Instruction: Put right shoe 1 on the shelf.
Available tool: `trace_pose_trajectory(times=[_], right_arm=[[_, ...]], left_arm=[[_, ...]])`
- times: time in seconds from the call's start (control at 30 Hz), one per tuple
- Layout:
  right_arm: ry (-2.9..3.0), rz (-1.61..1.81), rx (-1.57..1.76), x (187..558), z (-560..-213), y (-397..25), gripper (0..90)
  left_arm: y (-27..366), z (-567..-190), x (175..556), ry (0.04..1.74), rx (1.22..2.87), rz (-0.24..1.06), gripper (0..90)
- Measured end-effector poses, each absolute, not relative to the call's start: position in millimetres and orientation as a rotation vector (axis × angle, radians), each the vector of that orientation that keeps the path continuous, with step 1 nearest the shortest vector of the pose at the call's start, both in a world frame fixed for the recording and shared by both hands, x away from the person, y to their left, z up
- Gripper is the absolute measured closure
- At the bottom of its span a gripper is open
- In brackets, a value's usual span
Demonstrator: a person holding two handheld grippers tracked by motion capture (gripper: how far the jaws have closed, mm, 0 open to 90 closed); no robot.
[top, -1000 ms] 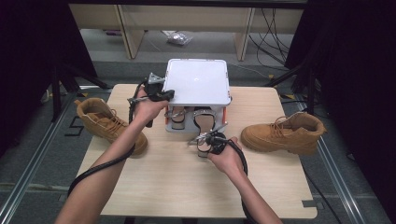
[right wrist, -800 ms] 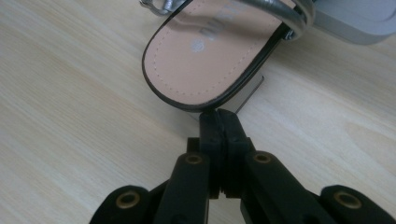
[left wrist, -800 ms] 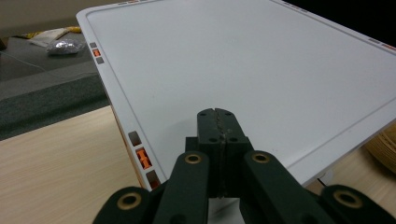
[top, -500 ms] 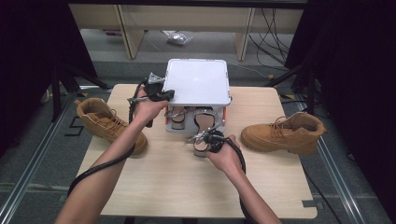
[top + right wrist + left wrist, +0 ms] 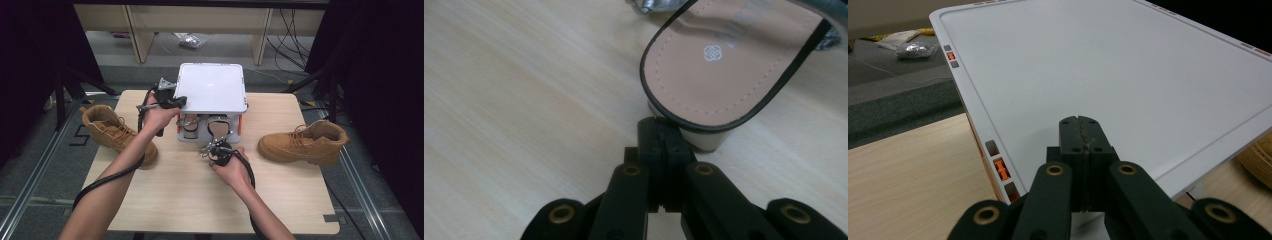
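A white storage box stands at the back middle of the table, its flat lid (image 5: 212, 87) (image 5: 1098, 65) raised above the open front. Inside lie a tan sandal (image 5: 189, 127) and a black-edged sandal (image 5: 218, 127) (image 5: 729, 65) with a tan insole. My left gripper (image 5: 181, 100) (image 5: 1080, 122) is shut, its tip over the lid near the left edge. Just in front of the box my right gripper (image 5: 212, 147) (image 5: 659, 125) is shut, with its tip against the black-edged sandal's heel and nothing visible between the jaws.
A tan lace-up boot (image 5: 115, 131) lies at the table's left edge and its mate (image 5: 302, 142) at the right. The wooden table (image 5: 190, 200) has bare room in front. Orange latches (image 5: 1000, 169) line the box's side.
My right gripper has shifted a little to the left, closer to the sandal's heel. The left gripper has stayed on the lid.
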State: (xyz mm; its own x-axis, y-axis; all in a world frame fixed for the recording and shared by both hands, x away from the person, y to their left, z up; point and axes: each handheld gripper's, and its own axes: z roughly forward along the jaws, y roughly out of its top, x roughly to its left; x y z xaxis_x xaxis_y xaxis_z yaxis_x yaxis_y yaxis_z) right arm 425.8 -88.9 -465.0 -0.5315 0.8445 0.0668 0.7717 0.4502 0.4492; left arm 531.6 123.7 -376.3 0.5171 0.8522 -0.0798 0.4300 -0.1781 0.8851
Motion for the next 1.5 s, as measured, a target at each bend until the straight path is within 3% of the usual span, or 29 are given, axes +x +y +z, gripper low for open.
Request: trace_pose_trajectory(times=[1.5], right_arm=[[2.315, 0.718, 1.411, 475, -441, -89, 90.0]], left_arm=[[123, -376, 531, 1.062, 1.806, 0.558, 89.5]])
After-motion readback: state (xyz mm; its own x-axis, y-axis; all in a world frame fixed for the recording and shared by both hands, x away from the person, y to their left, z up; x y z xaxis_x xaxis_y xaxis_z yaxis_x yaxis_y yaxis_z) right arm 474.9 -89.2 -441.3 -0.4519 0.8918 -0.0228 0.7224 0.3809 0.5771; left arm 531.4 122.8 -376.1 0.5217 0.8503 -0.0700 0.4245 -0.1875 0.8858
